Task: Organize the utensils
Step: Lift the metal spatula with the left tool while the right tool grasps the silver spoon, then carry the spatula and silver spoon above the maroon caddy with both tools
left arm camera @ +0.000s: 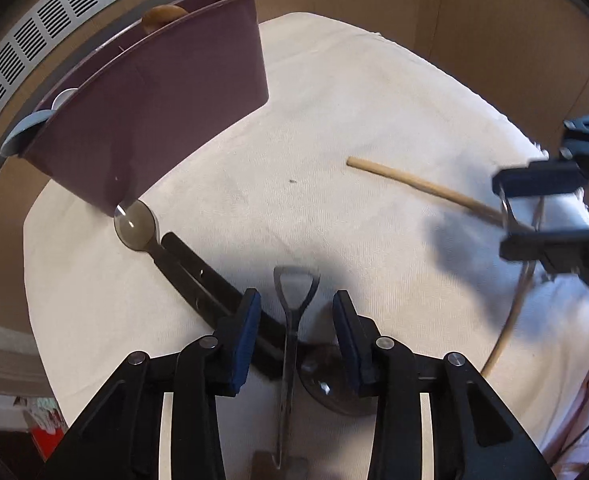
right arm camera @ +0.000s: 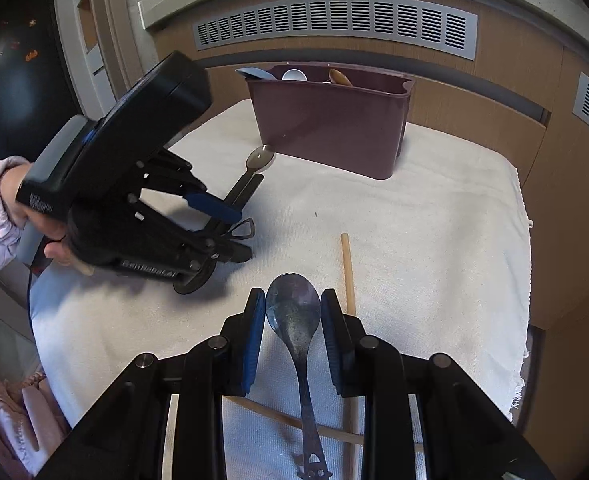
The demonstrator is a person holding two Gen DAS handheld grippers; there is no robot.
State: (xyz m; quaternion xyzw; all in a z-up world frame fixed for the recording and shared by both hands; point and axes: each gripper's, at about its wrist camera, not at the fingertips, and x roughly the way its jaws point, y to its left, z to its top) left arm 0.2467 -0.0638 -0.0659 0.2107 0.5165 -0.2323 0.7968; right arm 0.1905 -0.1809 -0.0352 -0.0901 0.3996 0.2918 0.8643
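A maroon utensil caddy (left arm camera: 154, 112) (right arm camera: 330, 120) stands at the far side of a white cloth and holds several spoons. My left gripper (left arm camera: 296, 328) (right arm camera: 230, 236) is open, its fingers either side of a metal utensil handle with a triangular loop end (left arm camera: 294, 304). A folding spoon with a black handle (left arm camera: 162, 248) (right arm camera: 250, 172) lies beside the caddy. My right gripper (right arm camera: 292, 320) (left arm camera: 542, 212) is open, its fingers either side of a dark metal spoon (right arm camera: 294, 312) that lies on the cloth.
Wooden chopsticks (right arm camera: 348, 272) (left arm camera: 418, 184) lie on the cloth (right arm camera: 434, 220) beside and under the right gripper. A wooden wall with a vent grille (right arm camera: 334, 24) runs behind the caddy. The cloth's frayed edge is at the right.
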